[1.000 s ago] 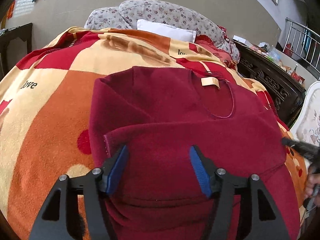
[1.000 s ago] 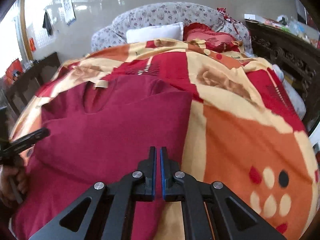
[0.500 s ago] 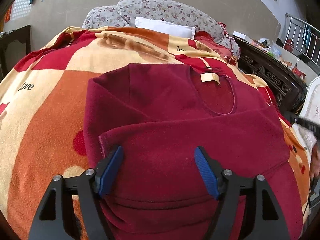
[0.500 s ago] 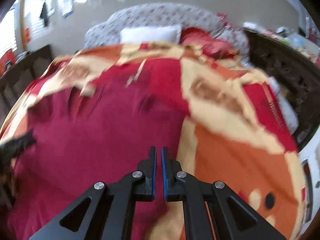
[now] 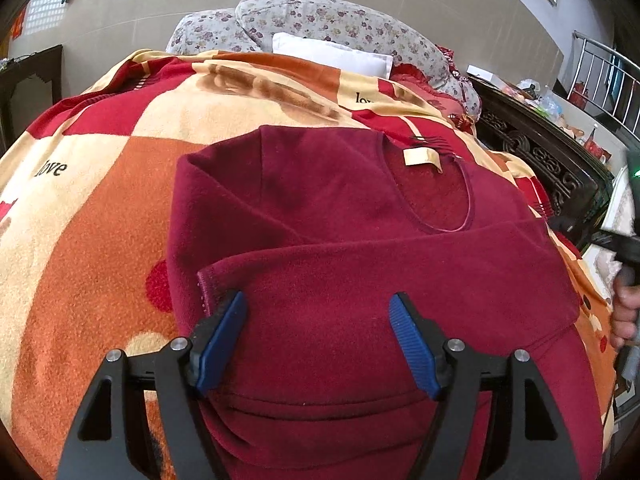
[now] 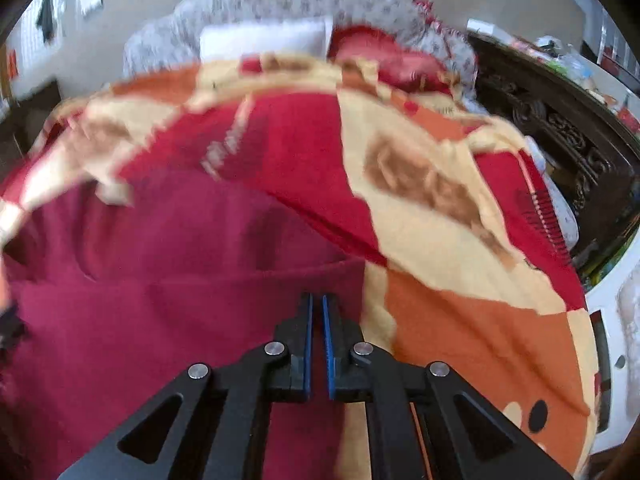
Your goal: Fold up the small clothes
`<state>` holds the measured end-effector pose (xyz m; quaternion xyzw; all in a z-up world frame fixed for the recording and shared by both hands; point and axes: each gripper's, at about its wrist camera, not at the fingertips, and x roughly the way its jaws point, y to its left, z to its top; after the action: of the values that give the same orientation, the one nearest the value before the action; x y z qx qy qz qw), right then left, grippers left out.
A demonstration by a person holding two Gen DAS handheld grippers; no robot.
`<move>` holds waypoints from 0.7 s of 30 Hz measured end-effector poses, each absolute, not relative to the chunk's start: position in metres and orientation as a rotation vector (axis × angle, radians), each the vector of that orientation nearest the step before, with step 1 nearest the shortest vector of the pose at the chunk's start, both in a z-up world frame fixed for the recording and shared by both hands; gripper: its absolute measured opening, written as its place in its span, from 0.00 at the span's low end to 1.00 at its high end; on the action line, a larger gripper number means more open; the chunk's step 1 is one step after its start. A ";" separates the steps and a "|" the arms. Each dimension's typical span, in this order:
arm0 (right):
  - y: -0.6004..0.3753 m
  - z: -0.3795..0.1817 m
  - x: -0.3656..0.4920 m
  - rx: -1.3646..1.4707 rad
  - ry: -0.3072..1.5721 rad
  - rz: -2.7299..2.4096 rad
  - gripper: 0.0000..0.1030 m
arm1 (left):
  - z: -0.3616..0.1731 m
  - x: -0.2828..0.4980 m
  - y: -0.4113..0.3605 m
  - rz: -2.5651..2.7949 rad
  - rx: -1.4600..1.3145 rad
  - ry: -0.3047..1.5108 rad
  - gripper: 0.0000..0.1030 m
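A dark red sweater (image 5: 360, 208) lies flat on the bed, neck opening and beige tag (image 5: 420, 158) toward the pillows. One sleeve (image 5: 400, 272) is folded across the chest, cuff at the left. My left gripper (image 5: 317, 296) hovers open over that sleeve; its blue pads straddle the cloth without pinching it. In the blurred right wrist view, my right gripper (image 6: 316, 298) is shut, its tips above the right edge of the sweater (image 6: 160, 280). No cloth shows clamped between its pads. A hand (image 5: 624, 316) holding that gripper shows at the right edge of the left wrist view.
An orange, red and cream blanket (image 5: 100, 220) covers the bed. Floral pillows (image 5: 332, 24) and a white pillow (image 5: 332, 52) lie at its head. Dark carved wooden furniture (image 5: 540, 152) with clutter on top runs along the right side.
The left jaws stand a little wider than a second ago. The right gripper has drifted right and slightly up, still shut, so the sweater sits further left in its view.
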<state>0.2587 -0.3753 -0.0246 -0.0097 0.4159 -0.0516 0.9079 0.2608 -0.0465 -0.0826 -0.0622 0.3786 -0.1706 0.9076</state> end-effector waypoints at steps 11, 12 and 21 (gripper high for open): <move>-0.298 -0.070 0.254 -0.040 0.942 0.092 0.06 | -0.083 0.259 -0.048 -0.341 -0.108 0.784 0.72; -0.303 -0.065 0.251 -0.020 0.941 0.099 0.06 | -0.083 0.259 -0.048 -0.342 -0.111 0.784 0.72; -0.370 -0.080 0.196 0.041 0.944 0.008 0.07 | -0.083 0.259 -0.048 -0.337 -0.110 0.783 0.72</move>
<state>0.1964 -0.3700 -0.0803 0.0199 0.4546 0.0041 0.8905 0.2590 -0.0483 -0.0829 -0.0531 0.3796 -0.1634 0.9091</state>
